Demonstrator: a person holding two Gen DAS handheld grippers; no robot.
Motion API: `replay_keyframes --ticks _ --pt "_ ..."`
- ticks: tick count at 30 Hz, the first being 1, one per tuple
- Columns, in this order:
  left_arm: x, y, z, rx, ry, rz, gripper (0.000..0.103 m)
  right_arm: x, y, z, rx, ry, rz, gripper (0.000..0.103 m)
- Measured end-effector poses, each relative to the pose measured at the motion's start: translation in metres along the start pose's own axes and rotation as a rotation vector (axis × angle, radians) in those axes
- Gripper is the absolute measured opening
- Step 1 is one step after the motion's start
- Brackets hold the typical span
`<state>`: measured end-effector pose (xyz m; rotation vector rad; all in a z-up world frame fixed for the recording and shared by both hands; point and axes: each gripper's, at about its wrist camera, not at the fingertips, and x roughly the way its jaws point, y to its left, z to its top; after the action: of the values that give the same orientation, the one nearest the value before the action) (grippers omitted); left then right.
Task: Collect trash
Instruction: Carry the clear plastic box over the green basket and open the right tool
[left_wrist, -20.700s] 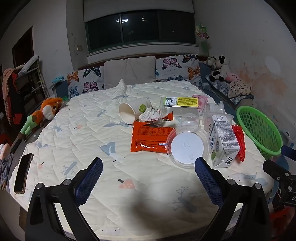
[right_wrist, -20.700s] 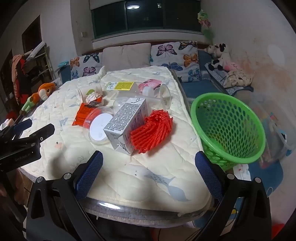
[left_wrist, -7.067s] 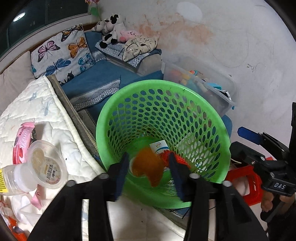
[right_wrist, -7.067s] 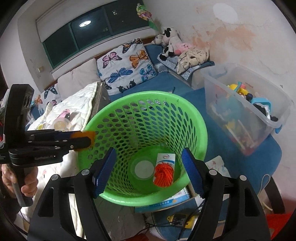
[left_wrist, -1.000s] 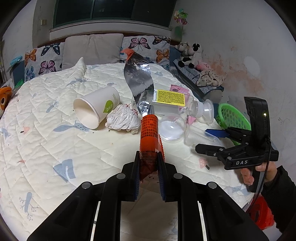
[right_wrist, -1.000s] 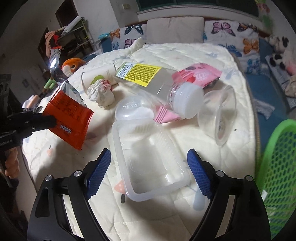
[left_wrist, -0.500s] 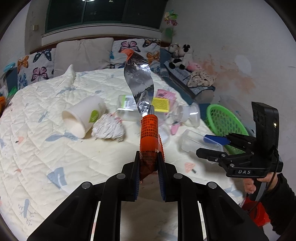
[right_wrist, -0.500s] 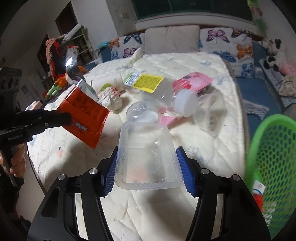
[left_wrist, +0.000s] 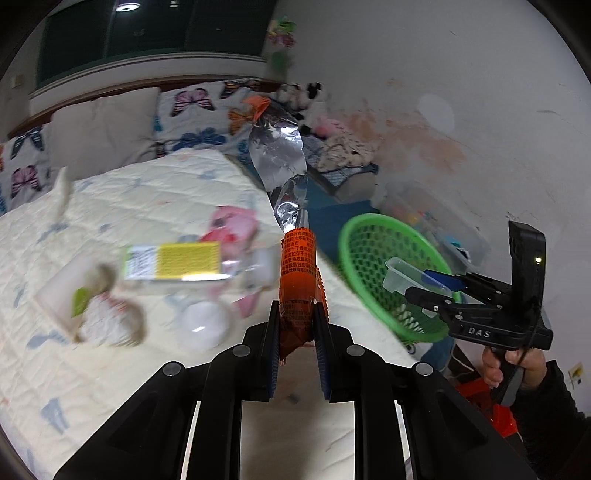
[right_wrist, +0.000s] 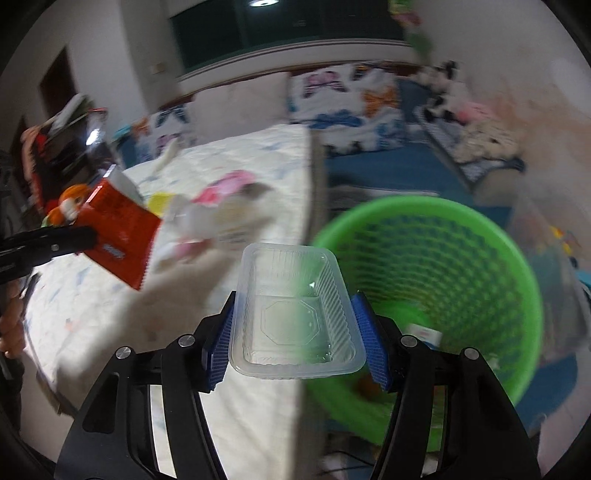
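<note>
Left wrist view: the left gripper (left_wrist: 295, 343) is clenched on an orange foil snack wrapper (left_wrist: 297, 280) standing up from its fingers; a green perforated plastic basket (left_wrist: 384, 273) sits ahead to its right

Right wrist view: the right gripper (right_wrist: 295, 343) clamps a clear rectangular plastic tray (right_wrist: 295, 314) by its long sides, basket just right of it

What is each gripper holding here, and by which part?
Left gripper: orange snack wrapper, pinched at its lower end. Right gripper: clear plastic tray, clamped across its long sides.

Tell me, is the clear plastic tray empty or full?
Empty: through the clear tray its bare bottom and the green basket behind it show.
</note>
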<state>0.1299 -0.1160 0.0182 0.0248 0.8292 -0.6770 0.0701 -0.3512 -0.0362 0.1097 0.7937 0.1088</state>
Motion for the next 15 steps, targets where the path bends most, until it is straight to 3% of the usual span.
replay_keyframes --ticks 8,12,15 --pt "0.043 -0.045 0.028 0.063 0.034 -0.060 0.017 0.009 -0.065 -0.014 0.108 0.032 -0.128 0.062" --pt "0.064 -0.067 0.037 0.101 0.051 -0.064 0.017 0.011 -0.084 -0.021 0.154 0.034 -0.146 0.071" --pt "0.079 -0.081 0.042 0.124 0.068 -0.068 0.017 0.007 -0.093 -0.026 0.180 0.027 -0.147 0.071"
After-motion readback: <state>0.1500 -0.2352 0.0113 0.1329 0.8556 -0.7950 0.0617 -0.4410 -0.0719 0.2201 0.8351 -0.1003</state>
